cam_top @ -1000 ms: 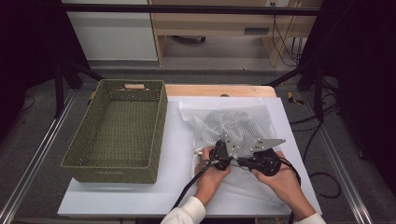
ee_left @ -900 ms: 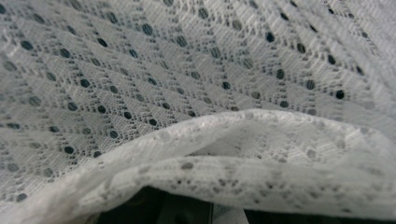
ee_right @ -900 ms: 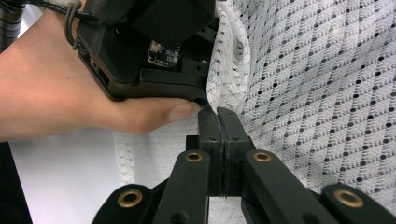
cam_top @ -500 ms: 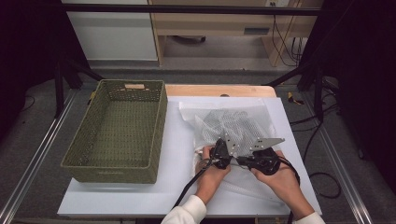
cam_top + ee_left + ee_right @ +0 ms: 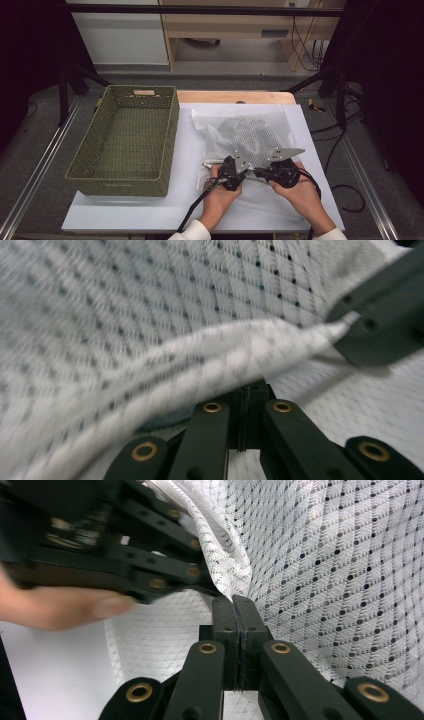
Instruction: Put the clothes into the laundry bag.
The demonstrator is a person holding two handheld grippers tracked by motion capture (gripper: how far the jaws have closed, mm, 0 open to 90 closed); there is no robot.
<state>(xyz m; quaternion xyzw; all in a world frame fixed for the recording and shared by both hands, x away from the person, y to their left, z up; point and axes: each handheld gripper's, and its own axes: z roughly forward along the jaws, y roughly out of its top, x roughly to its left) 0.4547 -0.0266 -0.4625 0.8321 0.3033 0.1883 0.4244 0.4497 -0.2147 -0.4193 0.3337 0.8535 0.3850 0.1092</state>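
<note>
Item, far left: green woven basket (image 5: 125, 140), empty, well apart from my work. Item: my left gripper (image 5: 235, 167), clenched on the near hem of the white mesh bag (image 5: 250, 135), keeping it taut. Item: my right gripper (image 5: 267, 172), clenched on that hem just beside. White mat (image 5: 190, 150) beneath; nothing obstructs.

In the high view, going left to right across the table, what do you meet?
Woven basket → left gripper, shut on the edge of the white mesh bag → right gripper, shut on the same edge → bare strip of white table cover.
</note>
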